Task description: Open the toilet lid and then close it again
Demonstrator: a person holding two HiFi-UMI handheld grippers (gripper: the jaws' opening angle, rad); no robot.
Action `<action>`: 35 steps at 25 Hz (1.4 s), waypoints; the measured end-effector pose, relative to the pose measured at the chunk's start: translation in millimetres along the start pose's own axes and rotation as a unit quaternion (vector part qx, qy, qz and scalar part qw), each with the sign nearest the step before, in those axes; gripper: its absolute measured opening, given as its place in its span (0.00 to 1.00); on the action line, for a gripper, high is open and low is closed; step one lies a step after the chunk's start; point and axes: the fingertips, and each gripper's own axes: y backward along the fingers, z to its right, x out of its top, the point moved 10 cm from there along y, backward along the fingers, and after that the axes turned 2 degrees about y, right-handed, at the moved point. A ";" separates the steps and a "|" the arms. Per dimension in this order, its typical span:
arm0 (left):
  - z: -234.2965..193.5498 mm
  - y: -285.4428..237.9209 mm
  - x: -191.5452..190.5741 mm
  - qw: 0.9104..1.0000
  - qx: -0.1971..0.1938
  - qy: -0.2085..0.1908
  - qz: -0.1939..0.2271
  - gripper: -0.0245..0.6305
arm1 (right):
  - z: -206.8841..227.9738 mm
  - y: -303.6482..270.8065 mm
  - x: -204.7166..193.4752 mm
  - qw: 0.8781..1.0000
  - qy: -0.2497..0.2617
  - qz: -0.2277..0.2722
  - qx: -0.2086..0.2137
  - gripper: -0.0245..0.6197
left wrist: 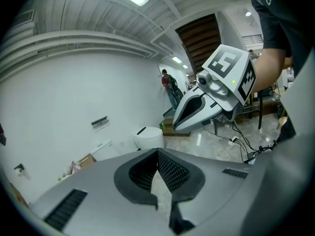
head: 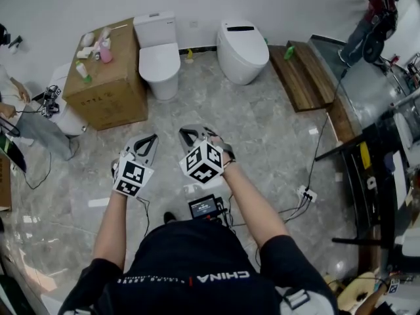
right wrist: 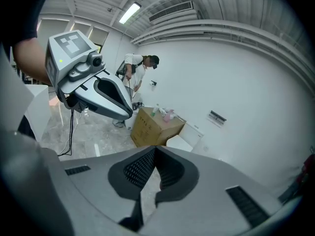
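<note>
A: Grippers first. State?

B: Read left gripper (left wrist: 157, 155) as fully closed, pads pressed together, nothing pinched. Same for right gripper (right wrist: 155, 151): closed tight, empty. Held side by side in front of the body, left at 9 o'clock of right, both aimed toward 12 and tipped a little downward.

A: Anything close in?

B: Only grey stone floor (head: 262, 143) underfoot, plus a power strip (head: 306, 194) at 4 o'clock. Touching nothing.

A: Further out?

B: Log a cardboard box (head: 108, 87) at 11 o'clock, bottles on top. Beyond it, against the wall, find two candidates: white toilet (head: 159, 54) with cistern at 12 o'clock, rounded toilet (head: 241, 51) at 1 o'clock. Note a wooden platform (head: 305, 74) at 2, just beside the rounded one. Cannot say which toilet counts as the task's.

A: Lid status?

B: Lid (head: 159, 64) down on the white one; down on the rounded one too, as far as visible from above. Well apart from both grippers.

A: Progress, then?

B: Judge as not begun. No opening done, no closing done, no approach made.

A: Remaining?

B: Everything. Walk in toward 12 or 1, get one gripper's tip under the front edge of the lid, swing up until resting open, then bring down again.

A: Concerns?

B: Expect a thin gap under the lid edge, awkward for closed jaws. Expect a slam on the way down unless guided or soft-hinged. Recommend lowering by hand all the way.
</note>
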 end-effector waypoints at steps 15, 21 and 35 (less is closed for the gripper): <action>21.8 -59.2 9.5 0.999 0.031 0.022 -0.037 0.05 | 54.8 -7.0 -72.7 0.999 -0.006 -0.015 0.045 0.06; -15.3 -87.1 -14.4 0.997 0.024 0.034 -0.057 0.05 | 68.6 -53.5 -74.4 0.998 -0.017 -0.026 0.060 0.06; -228.4 -177.6 -59.2 0.998 -0.046 0.021 -0.036 0.05 | 153.0 -227.9 3.5 0.995 -0.067 -0.075 0.002 0.06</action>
